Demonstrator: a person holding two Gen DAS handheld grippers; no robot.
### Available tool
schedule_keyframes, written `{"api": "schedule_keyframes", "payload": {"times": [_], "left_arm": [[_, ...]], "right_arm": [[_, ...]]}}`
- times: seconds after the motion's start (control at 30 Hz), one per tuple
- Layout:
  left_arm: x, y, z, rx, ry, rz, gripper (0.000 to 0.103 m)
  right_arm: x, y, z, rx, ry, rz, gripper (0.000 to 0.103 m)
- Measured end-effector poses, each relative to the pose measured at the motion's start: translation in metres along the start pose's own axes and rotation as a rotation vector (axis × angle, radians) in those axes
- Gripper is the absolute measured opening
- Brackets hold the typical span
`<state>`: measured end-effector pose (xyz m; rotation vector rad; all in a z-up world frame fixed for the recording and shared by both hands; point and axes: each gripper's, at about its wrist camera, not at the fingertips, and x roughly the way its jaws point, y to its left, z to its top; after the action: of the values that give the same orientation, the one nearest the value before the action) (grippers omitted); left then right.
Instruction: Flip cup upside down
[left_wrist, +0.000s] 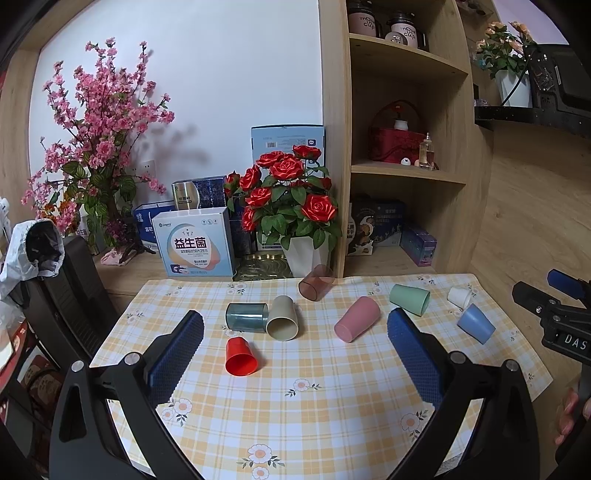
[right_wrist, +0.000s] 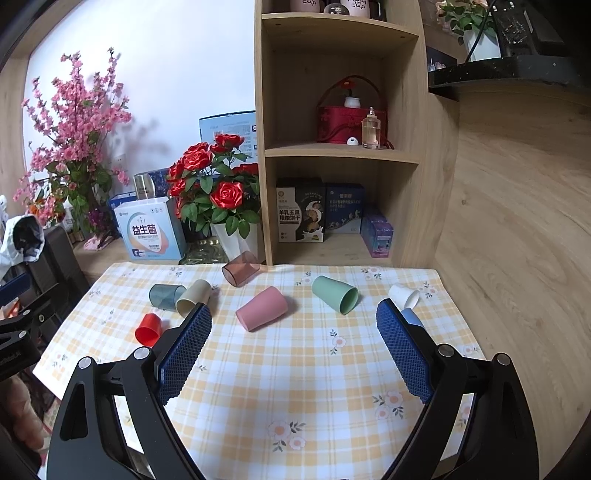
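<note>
Several cups lie on their sides on a checked tablecloth (left_wrist: 295, 406): a red cup (left_wrist: 240, 357), a clear teal cup (left_wrist: 246, 317), a beige cup (left_wrist: 282, 319), a pink cup (left_wrist: 357, 319), a brown clear cup (left_wrist: 317, 283), a green cup (left_wrist: 410, 299), a white cup (left_wrist: 460, 296) and a blue cup (left_wrist: 476, 323). My left gripper (left_wrist: 295, 328) is open and empty above the near cloth. My right gripper (right_wrist: 293, 321) is open and empty, with the pink cup (right_wrist: 262, 308) just beyond its fingers and the blue cup (right_wrist: 412, 316) partly hidden behind the right finger.
A pot of red roses (left_wrist: 291, 206), boxes (left_wrist: 195, 242) and a pink blossom plant (left_wrist: 96, 147) stand behind the cloth. A wooden shelf unit (left_wrist: 406, 147) rises at the back right. A dark chair (left_wrist: 62, 288) stands at the left. The right gripper shows at the left wrist view's right edge (left_wrist: 557, 314).
</note>
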<state>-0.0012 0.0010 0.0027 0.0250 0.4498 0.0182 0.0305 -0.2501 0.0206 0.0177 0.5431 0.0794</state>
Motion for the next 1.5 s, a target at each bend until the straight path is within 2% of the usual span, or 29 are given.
{"api": "schedule_keyframes", "payload": {"times": [1.5], "left_arm": [[0.0006, 0.0071, -0.0053, -0.014, 0.009, 0.002, 0.097]], "right_arm": [[0.0029, -0.004, -0.0046, 0.006, 0.004, -0.009, 0.088]]}}
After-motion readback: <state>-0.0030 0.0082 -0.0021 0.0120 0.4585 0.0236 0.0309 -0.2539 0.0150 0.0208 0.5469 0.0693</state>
